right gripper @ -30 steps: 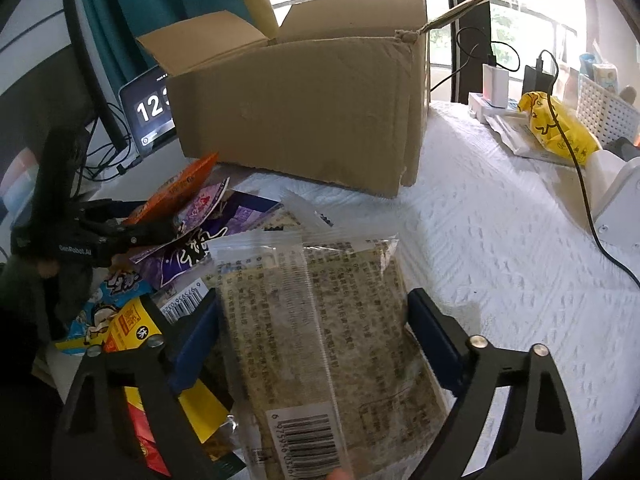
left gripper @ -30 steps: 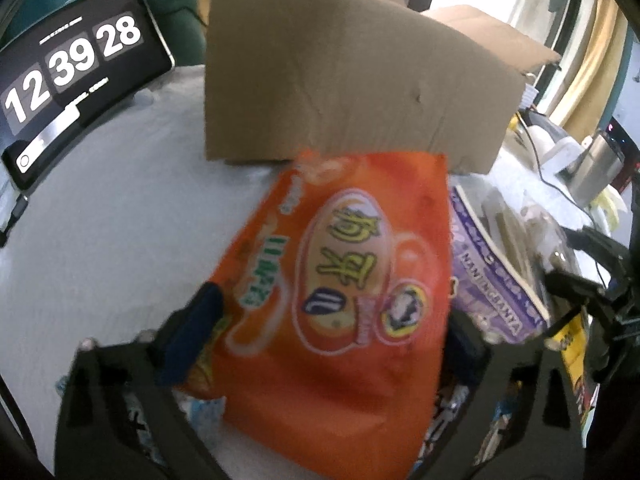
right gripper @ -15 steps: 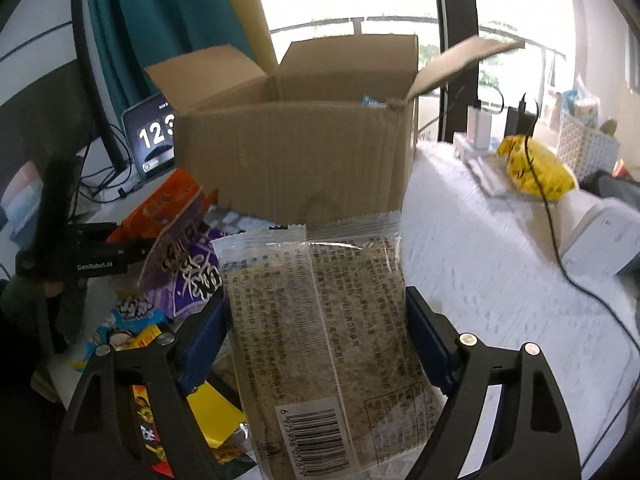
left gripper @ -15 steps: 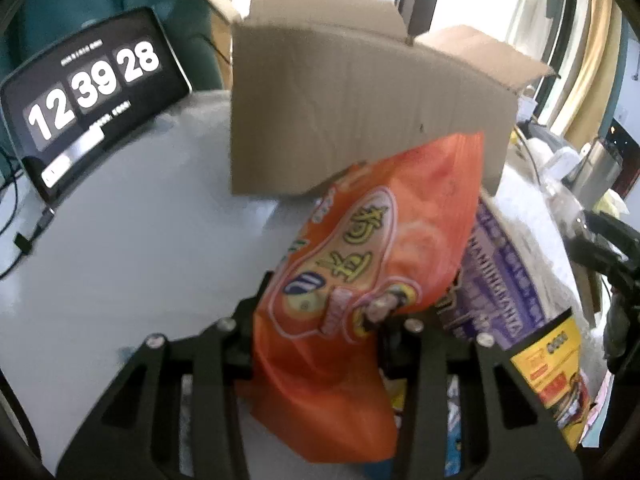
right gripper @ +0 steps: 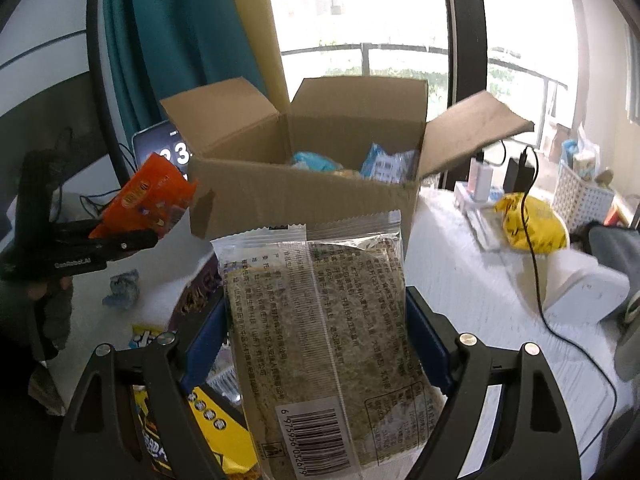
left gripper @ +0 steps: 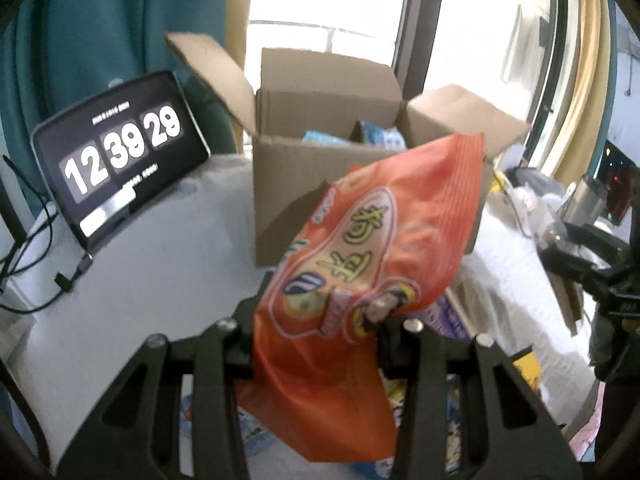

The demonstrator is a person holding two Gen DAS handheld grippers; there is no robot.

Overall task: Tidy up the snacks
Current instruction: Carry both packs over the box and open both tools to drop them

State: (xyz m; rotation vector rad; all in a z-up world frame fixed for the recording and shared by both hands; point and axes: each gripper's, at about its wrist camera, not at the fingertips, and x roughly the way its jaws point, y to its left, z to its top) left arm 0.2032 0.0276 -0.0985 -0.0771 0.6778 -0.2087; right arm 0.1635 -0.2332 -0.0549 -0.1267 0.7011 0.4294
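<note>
Left tool (left gripper: 320, 344) clamped on crinkly orange snack bag (left gripper: 372, 256), held above white tabletop (left gripper: 160, 248) before open brown cardboard box (left gripper: 320, 160), right tool (right gripper: 316, 332) clamped on clear-wrapped brown grain bar packet (right gripper: 320, 320), facing that box

We see a shiny orange snack bag (left gripper: 360, 264) with yellow letters, held up in the air and tilted, in front of a brown cardboard box (left gripper: 320, 168). The box's flaps are open, and blue and white packets (right gripper: 384, 164) lie inside. A clear flat packet of brown speckled snack (right gripper: 332, 336) with a barcode stands upright near the box.
</note>
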